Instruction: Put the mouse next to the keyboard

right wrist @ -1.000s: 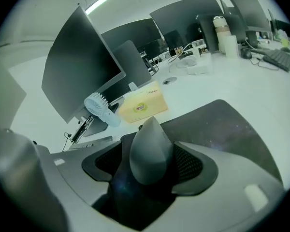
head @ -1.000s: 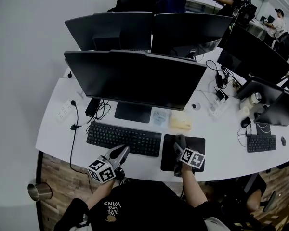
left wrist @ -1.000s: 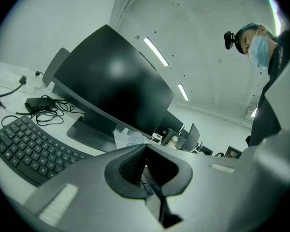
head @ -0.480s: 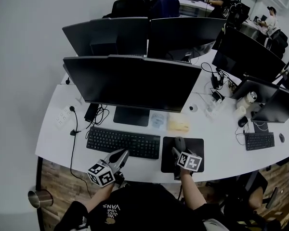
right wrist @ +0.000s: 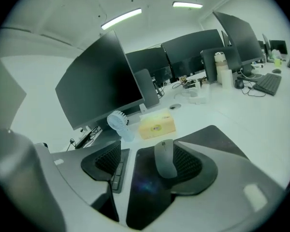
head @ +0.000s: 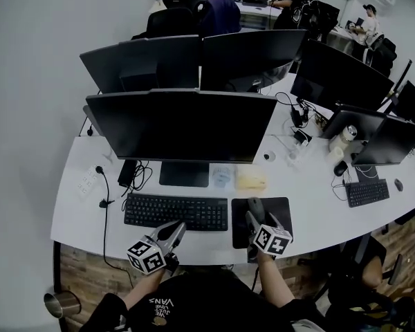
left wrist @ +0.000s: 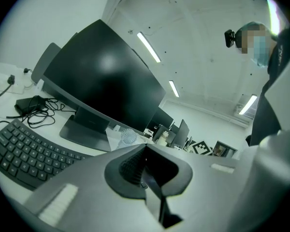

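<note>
on the mouse pad (head: pixel 282 211) beside the keyboard (head: pixel 176 211) the mouse (right wrist: pixel 165 158) lies loose between the jaws of my right claw (right wrist: pixel 147 161), just spread wide as i lifted off, so placement looks done.

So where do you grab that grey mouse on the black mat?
By its two long sides, mid-hump. The smooth grey computer mouse lies flat on the black rectangular mouse pad, narrow across and pointing away, so come from above its near end. The right gripper is lined up: its jaws have just been opening and stand either side without pressing it.
</note>
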`<state>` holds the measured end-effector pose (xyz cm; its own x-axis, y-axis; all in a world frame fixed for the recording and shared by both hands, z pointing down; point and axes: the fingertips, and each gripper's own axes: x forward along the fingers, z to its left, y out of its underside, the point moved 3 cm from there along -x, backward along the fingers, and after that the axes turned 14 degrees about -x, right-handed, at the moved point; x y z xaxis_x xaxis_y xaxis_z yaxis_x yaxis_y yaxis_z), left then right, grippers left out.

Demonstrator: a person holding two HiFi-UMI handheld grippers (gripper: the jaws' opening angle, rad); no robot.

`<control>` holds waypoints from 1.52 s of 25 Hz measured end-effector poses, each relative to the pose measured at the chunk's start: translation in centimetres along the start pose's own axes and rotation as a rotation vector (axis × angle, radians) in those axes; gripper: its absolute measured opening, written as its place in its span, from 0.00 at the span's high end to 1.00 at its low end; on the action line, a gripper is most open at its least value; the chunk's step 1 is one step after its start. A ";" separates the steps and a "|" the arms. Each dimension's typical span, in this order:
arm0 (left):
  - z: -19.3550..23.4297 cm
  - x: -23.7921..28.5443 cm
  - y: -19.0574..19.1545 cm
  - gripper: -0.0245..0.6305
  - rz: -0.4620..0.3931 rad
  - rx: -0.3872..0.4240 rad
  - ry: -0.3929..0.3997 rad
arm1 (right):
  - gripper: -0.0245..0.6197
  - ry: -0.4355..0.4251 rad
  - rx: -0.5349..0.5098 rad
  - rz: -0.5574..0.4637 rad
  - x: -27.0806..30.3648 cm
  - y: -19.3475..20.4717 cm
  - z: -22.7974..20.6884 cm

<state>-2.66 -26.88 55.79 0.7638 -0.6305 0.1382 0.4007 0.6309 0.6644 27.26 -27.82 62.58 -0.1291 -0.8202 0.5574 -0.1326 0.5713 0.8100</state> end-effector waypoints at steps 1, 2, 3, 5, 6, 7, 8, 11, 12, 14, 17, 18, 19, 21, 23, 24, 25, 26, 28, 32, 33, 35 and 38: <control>0.0 0.0 0.0 0.96 0.007 0.001 0.009 | 0.44 -0.004 0.001 -0.021 -0.6 -0.4 0.5; 0.0 -0.1 0.1 0.96 0.014 0.002 0.018 | 0.45 -0.009 0.005 -0.040 -1.1 -0.6 1.1; 0.0 -0.1 0.1 0.96 0.021 0.003 0.027 | 0.46 -0.012 0.007 -0.056 -1.6 -0.8 1.6; 0.0 -0.2 0.2 0.96 0.035 0.004 0.044 | 0.49 -0.019 0.010 -0.082 -2.6 -0.9 2.6; 0.0 -0.3 0.3 0.96 0.043 0.004 0.052 | 0.51 -0.021 0.012 -0.093 -3.2 -0.9 3.2; 0.0 -0.4 0.4 0.96 0.051 0.004 0.060 | 0.53 -0.022 0.014 -0.103 -3.8 -0.8 3.7; 0.0 -0.5 0.5 0.96 0.059 0.004 0.068 | 0.56 -0.023 0.013 -0.113 -4.4 -0.7 4.2; -0.1 -0.8 0.9 0.96 0.080 0.004 0.096 | 0.66 -0.022 0.000 -0.136 -6.1 -0.2 5.8; -0.2 -1.0 1.1 0.96 0.086 0.004 0.105 | 0.70 -0.018 -0.006 -0.142 -6.6 0.1 6.3; -0.2 -1.5 1.4 0.96 0.100 0.004 0.122 | 0.80 -0.004 -0.016 -0.156 -7.7 0.7 7.1; -0.3 -2.3 2.0 0.96 0.123 0.008 0.143 | 0.92 0.021 -0.022 -0.172 -9.0 1.5 8.1; -0.2 -2.7 2.1 0.96 0.130 0.010 0.147 | 0.94 0.025 -0.023 -0.177 -9.4 1.8 8.6; -0.2 -3.0 2.3 0.96 0.136 0.013 0.151 | 0.95 0.028 -0.025 -0.182 -9.7 2.0 9.0; -0.1 -3.7 2.6 0.96 0.145 0.019 0.158 | 0.95 0.030 -0.028 -0.190 -10.4 2.5 9.8; 0.0 -4.4 2.8 0.96 0.154 0.024 0.166 | 0.95 0.030 -0.028 -0.195 -11.0 3.0 10.6; 0.1 -4.8 2.9 0.96 0.159 0.025 0.169 | 0.95 0.030 -0.026 -0.197 -11.2 3.3 11.1; 0.2 -5.2 3.1 0.96 0.163 0.027 0.173 | 0.95 0.031 -0.024 -0.199 -11.5 3.5 11.5; 0.3 -5.5 3.2 0.96 0.167 0.028 0.176 | 0.95 0.030 -0.023 -0.201 -11.7 3.8 12.0; 0.4 -6.2 3.3 0.96 0.174 0.031 0.182 | 0.95 0.028 -0.023 -0.201 -12.0 4.3 12.9; 0.9 -7.6 3.4 0.96 0.180 0.040 0.188 | 0.95 0.019 -0.023 -0.190 -12.3 5.5 14.8; 1.1 -7.9 3.3 0.96 0.181 0.043 0.189 | 0.96 0.018 -0.023 -0.186 -12.3 5.8 15.2; 1.6 -8.4 3.3 0.96 0.186 0.046 0.187 | 0.96 0.020 -0.024 -0.175 -12.2 6.4 15.8; 2.1 -9.1 3.3 0.96 0.192 0.046 0.183 | 0.96 0.023 -0.038 -0.153 -12.0 7.0 16.7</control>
<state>-9.39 -19.99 58.31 0.9041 -0.4062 0.1323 0.2192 0.7070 0.6724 11.46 -13.44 58.54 -0.0879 -0.8982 0.4307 -0.1114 0.4385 0.8918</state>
